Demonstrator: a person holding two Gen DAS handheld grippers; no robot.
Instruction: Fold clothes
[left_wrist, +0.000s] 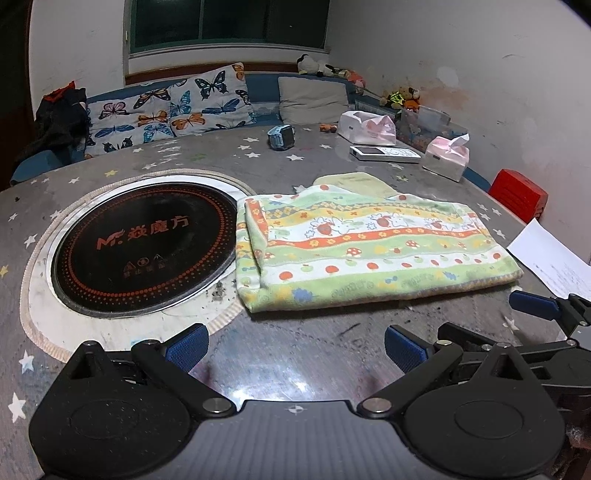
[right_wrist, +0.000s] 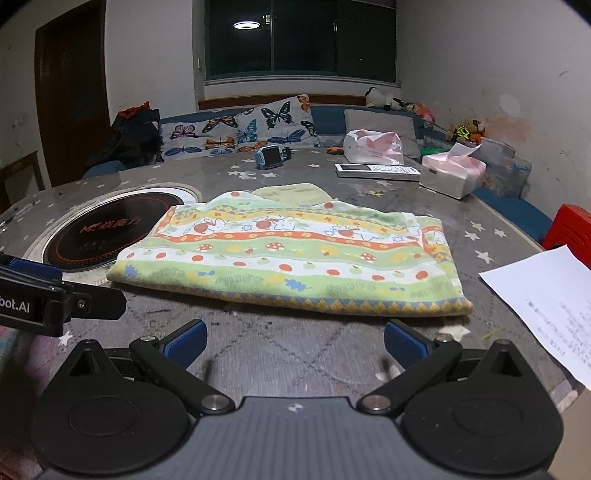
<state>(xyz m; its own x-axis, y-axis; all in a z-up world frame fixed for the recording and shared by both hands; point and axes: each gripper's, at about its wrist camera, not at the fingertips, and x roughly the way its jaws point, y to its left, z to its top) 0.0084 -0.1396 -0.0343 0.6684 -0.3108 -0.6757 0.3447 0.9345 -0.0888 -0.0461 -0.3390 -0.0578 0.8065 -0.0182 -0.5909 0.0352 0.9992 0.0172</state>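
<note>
A folded green, yellow and orange patterned cloth (left_wrist: 369, 243) (right_wrist: 295, 254) lies flat on the grey star-print table (left_wrist: 295, 155), with a pale yellow-green piece (left_wrist: 362, 182) (right_wrist: 291, 194) poking out behind it. My left gripper (left_wrist: 295, 349) hovers open just in front of the cloth's near edge, blue pads wide apart, nothing between them. My right gripper (right_wrist: 295, 343) is open too, in front of the cloth's near edge. The right gripper's blue fingers (left_wrist: 532, 304) show at the right in the left wrist view; the left gripper's finger (right_wrist: 96, 297) shows at the left in the right wrist view.
A round black induction plate (left_wrist: 144, 251) is set into the table left of the cloth. A sheet of paper (right_wrist: 546, 302) lies to the right. Tissue packs (left_wrist: 447, 157), a white remote (left_wrist: 384, 153), a blue watch (left_wrist: 280, 136) and a red box (left_wrist: 517, 194) sit farther back.
</note>
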